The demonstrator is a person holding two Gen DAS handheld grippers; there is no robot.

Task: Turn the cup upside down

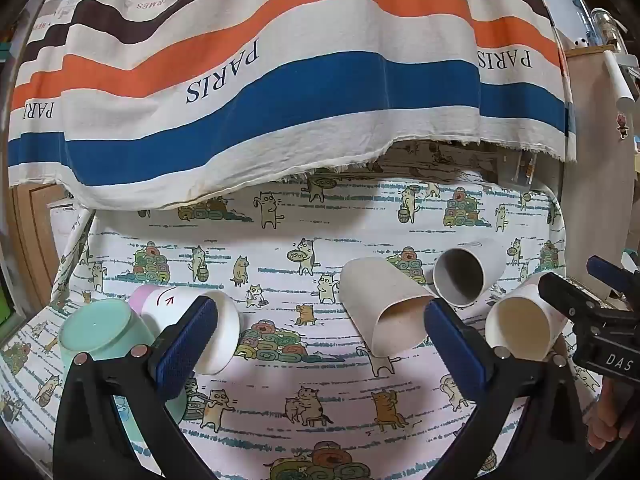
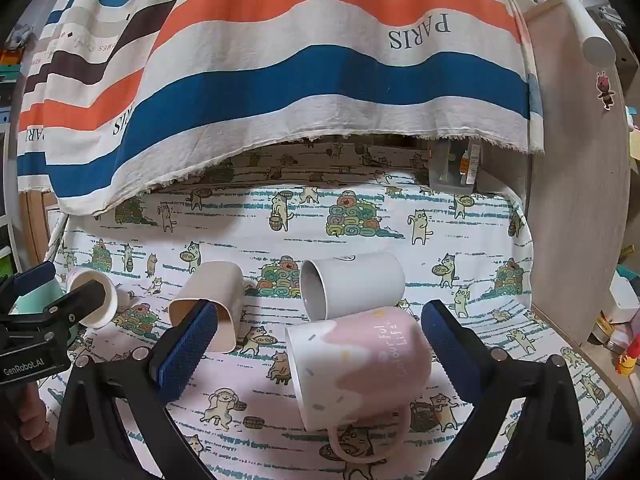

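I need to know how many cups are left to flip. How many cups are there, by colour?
Mint green cup: 1
White and lilac cup: 1
Beige cup: 1
Grey cup: 1
Pink and white mug: 1
Total: 5

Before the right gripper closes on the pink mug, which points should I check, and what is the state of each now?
1. Right gripper open: ok, its jaws stand wide apart.
2. Pink mug between the fingers: ok, it lies on its side there.
3. Fingers clear of the mug: ok, gaps show on both sides.
4. Handle position: ok, it points toward the camera, away from the pads.
5. Grey cup clear of the mug: cannot tell, it lies just behind and may touch.
6. Left gripper out of the way: ok, it is open and holds nothing, to the left near the beige cup.
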